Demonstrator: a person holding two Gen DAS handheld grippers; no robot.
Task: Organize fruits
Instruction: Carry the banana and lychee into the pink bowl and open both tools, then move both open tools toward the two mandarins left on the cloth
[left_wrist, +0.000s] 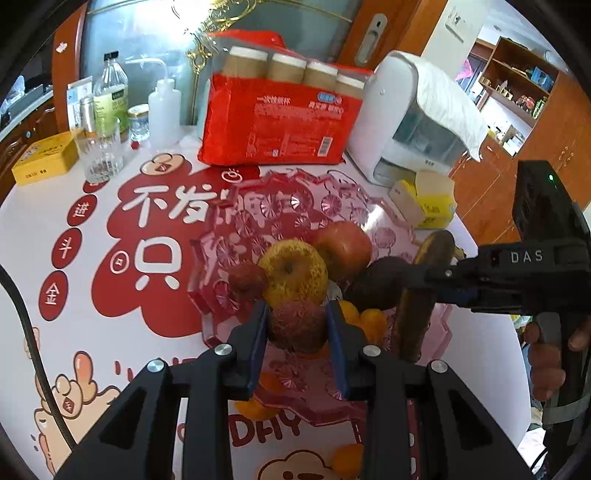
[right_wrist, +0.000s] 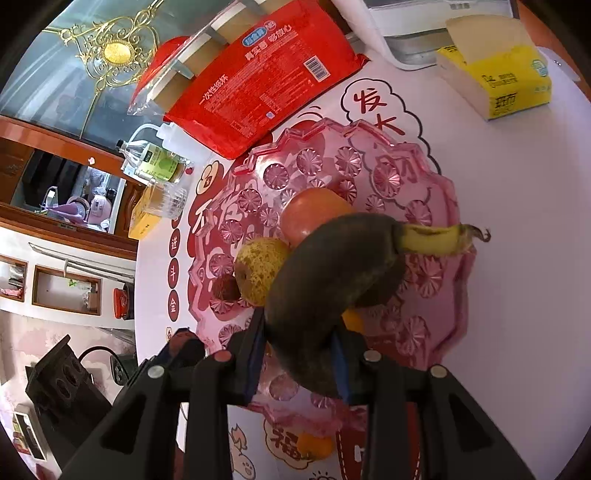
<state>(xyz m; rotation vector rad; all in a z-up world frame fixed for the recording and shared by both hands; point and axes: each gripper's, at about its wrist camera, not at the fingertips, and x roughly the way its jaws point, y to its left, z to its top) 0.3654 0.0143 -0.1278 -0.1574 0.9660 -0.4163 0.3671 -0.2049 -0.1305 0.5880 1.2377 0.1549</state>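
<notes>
Left hand-held gripper (left_wrist: 296, 325) clamps reddish fruit (left_wrist: 297, 325) | right (right_wrist: 298, 354) clamps overripe, probably, banana (right_wrist: 332, 280)

I see a round white table (left_wrist: 122, 325) printed with red cartoon shapes and Chinese characters. Behind it stands a frosted glass panel (left_wrist: 155, 33) with gold scrollwork (right_wrist: 110, 55), framed in reddish-brown wood. To the right I make out a wooden door with a silver handle (left_wrist: 372, 38), then a wooden shelf unit (left_wrist: 517, 77) holding small items (too small to identify) above matching cabinets (left_wrist: 491, 177). The walls there are white, and light looks bright and even
</notes>
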